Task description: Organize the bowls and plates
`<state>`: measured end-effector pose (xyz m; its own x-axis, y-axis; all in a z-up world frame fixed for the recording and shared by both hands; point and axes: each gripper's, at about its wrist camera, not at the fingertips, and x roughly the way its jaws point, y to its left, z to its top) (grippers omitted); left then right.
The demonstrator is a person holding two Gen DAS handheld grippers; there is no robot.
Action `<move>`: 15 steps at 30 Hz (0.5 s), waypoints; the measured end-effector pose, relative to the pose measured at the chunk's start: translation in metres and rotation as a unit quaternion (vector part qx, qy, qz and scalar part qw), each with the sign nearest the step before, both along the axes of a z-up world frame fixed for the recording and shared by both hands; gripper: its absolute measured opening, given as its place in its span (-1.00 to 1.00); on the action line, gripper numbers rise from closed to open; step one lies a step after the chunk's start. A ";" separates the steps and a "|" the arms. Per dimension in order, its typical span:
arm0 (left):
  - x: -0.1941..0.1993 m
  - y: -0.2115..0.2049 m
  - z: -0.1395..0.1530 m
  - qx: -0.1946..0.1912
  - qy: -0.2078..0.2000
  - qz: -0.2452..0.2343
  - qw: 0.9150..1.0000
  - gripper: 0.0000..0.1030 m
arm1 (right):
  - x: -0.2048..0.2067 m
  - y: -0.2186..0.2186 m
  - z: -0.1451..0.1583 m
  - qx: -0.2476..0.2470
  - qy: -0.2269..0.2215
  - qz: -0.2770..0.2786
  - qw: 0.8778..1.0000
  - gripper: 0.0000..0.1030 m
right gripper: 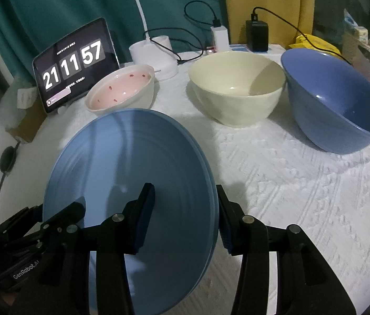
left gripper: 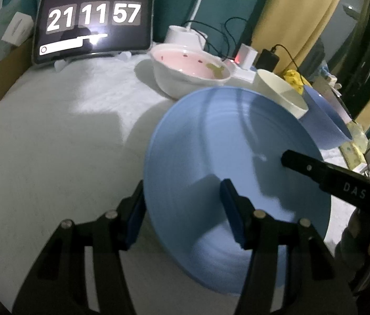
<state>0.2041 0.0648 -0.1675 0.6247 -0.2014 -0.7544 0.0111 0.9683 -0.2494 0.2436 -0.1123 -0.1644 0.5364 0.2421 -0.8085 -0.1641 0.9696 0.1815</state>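
grippers straddle tilted blue plate (right gripper: 132, 183) rims: left gripper (left gripper: 182, 210) and right gripper (right gripper: 185, 218) each half-open, neither clamped.

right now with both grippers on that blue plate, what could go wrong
1. The blue plate is tilted, with the left gripper and right gripper each straddling a rim. If either grip is loose, it could slip onto the table.
2. In the right wrist view there seem to be two stacked rims, so a lower plate might slide out.
3. The pink bowl and cream bowl sit just behind; swinging the plate back could knock them.
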 end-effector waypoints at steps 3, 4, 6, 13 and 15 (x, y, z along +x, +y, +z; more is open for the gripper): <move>0.004 0.001 -0.003 0.004 0.005 0.004 1.000 0.10 | 0.005 0.002 -0.004 0.003 0.006 0.003 1.000 -0.07; 0.006 0.002 -0.004 0.005 0.005 0.005 1.000 0.10 | 0.007 0.002 -0.007 0.003 0.009 0.004 1.000 -0.07; 0.007 0.002 -0.005 0.009 0.004 0.009 1.000 0.10 | 0.011 0.004 -0.010 0.003 0.015 0.007 1.000 -0.07; 0.008 -0.003 -0.004 0.031 -0.004 0.010 0.999 0.10 | 0.019 0.003 -0.020 0.003 0.024 0.010 1.000 -0.05; 0.009 -0.003 -0.005 0.031 -0.004 0.011 0.999 0.10 | 0.019 0.004 -0.020 0.001 0.020 0.011 1.000 -0.04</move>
<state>0.2131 0.0620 -0.1721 0.6352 -0.1406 -0.7594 -0.0091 0.9819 -0.1894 0.2625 -0.1085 -0.1843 0.4982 0.2551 -0.8287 -0.1783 0.9654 0.1901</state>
